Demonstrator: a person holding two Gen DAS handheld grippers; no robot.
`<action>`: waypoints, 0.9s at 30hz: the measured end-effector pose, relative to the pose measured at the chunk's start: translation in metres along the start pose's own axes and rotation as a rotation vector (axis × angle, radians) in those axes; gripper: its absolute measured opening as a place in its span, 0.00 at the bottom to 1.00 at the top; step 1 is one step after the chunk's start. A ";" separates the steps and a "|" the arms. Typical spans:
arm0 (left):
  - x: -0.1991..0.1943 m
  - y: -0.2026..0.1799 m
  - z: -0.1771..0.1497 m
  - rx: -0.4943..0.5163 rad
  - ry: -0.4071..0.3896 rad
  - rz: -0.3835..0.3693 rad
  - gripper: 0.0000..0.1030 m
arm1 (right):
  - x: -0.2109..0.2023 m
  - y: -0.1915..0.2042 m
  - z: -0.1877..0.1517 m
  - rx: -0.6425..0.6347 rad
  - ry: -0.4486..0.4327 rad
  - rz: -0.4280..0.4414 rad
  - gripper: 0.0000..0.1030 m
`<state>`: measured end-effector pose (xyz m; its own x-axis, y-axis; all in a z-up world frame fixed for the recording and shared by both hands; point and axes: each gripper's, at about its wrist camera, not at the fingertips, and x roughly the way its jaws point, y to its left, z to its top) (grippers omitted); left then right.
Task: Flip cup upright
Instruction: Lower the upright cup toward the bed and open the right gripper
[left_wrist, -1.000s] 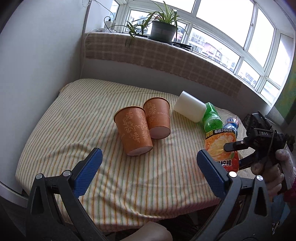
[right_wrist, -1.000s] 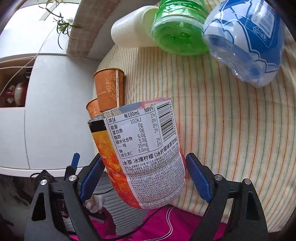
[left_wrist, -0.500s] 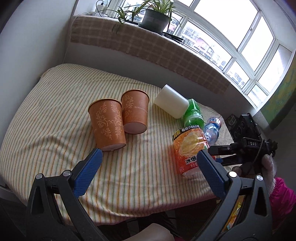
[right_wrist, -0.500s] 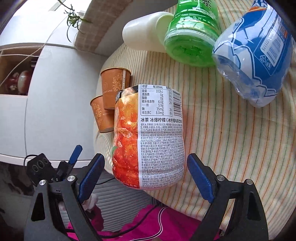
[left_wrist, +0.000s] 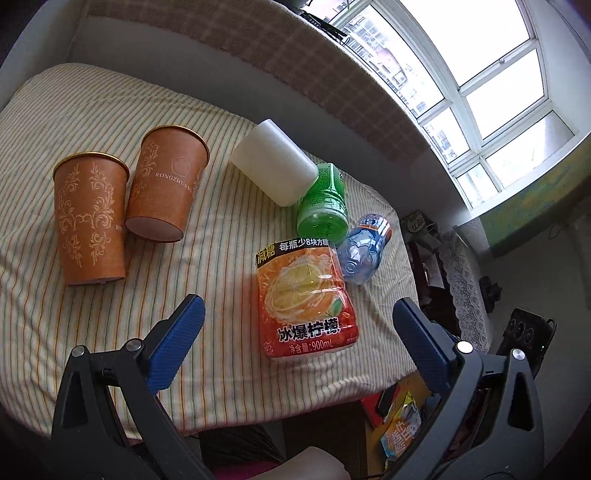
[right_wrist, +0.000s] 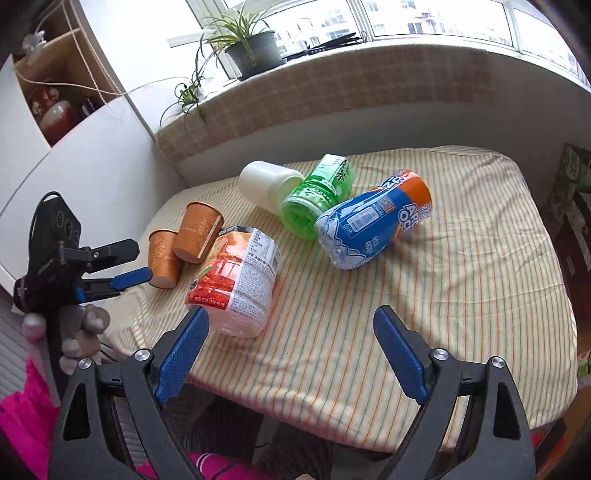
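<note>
Now standing released on the striped tablecloth (right_wrist: 461, 258), orange iced-tea cup (right_wrist: 236, 280), after being held tilted a second ago. Hovering spread wide and empty behind it, right gripper (right_wrist: 291, 350). Hanging open-jawed near the table's front edge, left gripper (left_wrist: 295, 343). Lying toppled beyond: green bottle (right_wrist: 317, 195), blue bottle (right_wrist: 373, 229), white container (right_wrist: 266, 184). Sitting leftward, two brown paper cups (left_wrist: 122, 206). Showing behind, checked windowsill, potted plant (right_wrist: 243, 48).

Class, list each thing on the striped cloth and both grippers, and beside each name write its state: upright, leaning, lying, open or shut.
Front brown cup: standing upright.
Back brown cup: tilted, leaning on the front cup.
Orange cup: standing upright, free of both grippers.
White cup: lying on its side.
Green cup: lying on its side.
Blue cup: lying on its side.
Left gripper: open, empty.
Right gripper: open, empty.
</note>
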<state>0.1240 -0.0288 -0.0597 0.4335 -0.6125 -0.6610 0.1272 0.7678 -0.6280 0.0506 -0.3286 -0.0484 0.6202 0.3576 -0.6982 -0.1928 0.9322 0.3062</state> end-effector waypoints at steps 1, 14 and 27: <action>0.005 -0.001 0.001 -0.010 0.014 -0.002 1.00 | -0.007 -0.005 -0.004 0.003 -0.030 -0.059 0.88; 0.068 0.012 0.025 -0.171 0.215 -0.035 1.00 | -0.045 -0.016 -0.034 0.020 -0.198 -0.332 0.88; 0.102 0.011 0.019 -0.185 0.311 -0.033 0.92 | -0.043 -0.032 -0.047 0.075 -0.193 -0.353 0.88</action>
<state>0.1865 -0.0798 -0.1264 0.1366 -0.6860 -0.7147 -0.0393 0.7172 -0.6958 -0.0063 -0.3713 -0.0587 0.7708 -0.0070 -0.6371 0.1087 0.9867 0.1206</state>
